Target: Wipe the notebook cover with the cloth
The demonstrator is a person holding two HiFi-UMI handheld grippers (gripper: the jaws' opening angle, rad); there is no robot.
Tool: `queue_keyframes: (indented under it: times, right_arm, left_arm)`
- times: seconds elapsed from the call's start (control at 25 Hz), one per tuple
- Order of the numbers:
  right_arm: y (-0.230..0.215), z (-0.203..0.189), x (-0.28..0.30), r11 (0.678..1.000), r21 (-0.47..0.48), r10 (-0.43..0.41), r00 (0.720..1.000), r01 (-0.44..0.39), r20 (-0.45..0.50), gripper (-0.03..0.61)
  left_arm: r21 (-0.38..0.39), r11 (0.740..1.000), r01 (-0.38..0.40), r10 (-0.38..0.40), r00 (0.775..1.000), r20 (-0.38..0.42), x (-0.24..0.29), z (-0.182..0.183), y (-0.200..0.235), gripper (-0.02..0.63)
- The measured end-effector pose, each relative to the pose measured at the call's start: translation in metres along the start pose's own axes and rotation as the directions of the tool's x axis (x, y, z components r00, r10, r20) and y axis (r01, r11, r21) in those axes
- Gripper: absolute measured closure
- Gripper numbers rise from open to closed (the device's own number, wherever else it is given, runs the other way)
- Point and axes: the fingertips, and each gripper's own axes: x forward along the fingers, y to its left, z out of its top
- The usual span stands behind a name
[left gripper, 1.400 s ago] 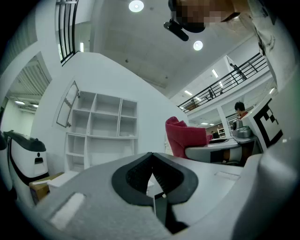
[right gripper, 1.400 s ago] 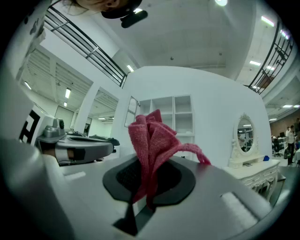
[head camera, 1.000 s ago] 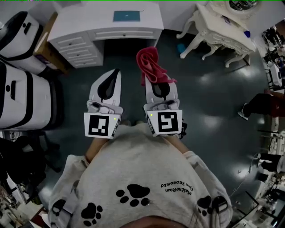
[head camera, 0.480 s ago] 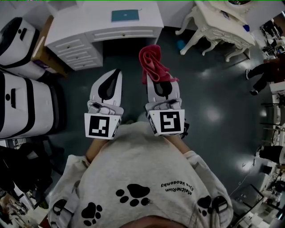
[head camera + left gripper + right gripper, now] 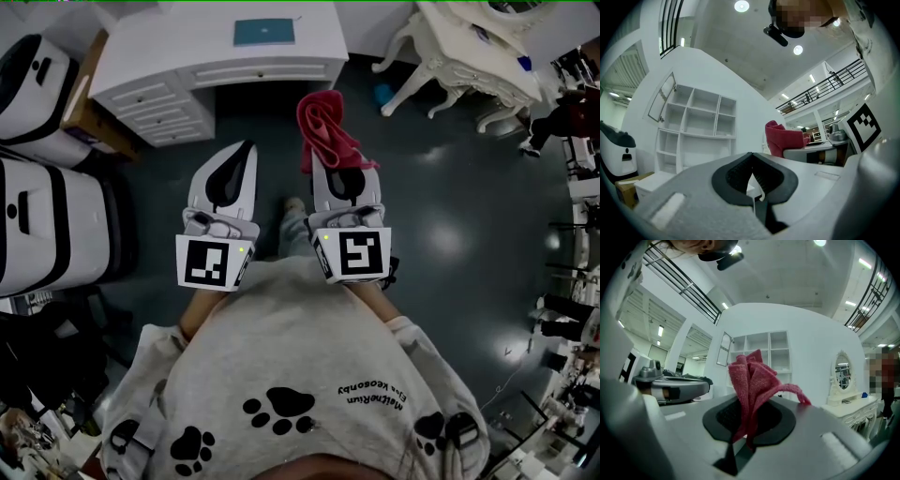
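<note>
A teal notebook (image 5: 264, 33) lies flat on the white desk (image 5: 187, 56) at the top of the head view, well beyond both grippers. My right gripper (image 5: 328, 167) is shut on a red cloth (image 5: 322, 131), which bunches up past its tips; in the right gripper view the cloth (image 5: 751, 380) stands up out of the closed jaws of the right gripper (image 5: 746, 430). My left gripper (image 5: 247, 150) is held beside it, shut with nothing in it. In the left gripper view the left gripper (image 5: 751, 161) has its jaws meeting, and the cloth (image 5: 782, 140) shows to the right.
The desk has drawers (image 5: 155, 98) on its left side. A cardboard box (image 5: 86, 103) and large white-and-black cases (image 5: 47, 211) stand at left. An ornate white table (image 5: 469, 56) is at the upper right, with a blue object (image 5: 381, 97) on the dark floor. The person's foot (image 5: 292, 214) shows between the grippers.
The right gripper and its cloth have drifted slightly right. A foot has stepped into view between the grippers. The desk sits a little nearer in the head view.
</note>
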Motion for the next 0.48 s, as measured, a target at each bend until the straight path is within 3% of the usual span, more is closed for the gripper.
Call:
queue_keyframes:
  times: [0.48]
  right_arm:
    - [-0.065, -0.017, 0.112, 0.997, -0.002, 0.075, 0.997, -0.075, 0.005, 0.528]
  left_arm:
    - [0.017, 0.999, -0.027, 0.027, 0.999, 0.028, 0.115, -0.016, 0.038, 0.618]
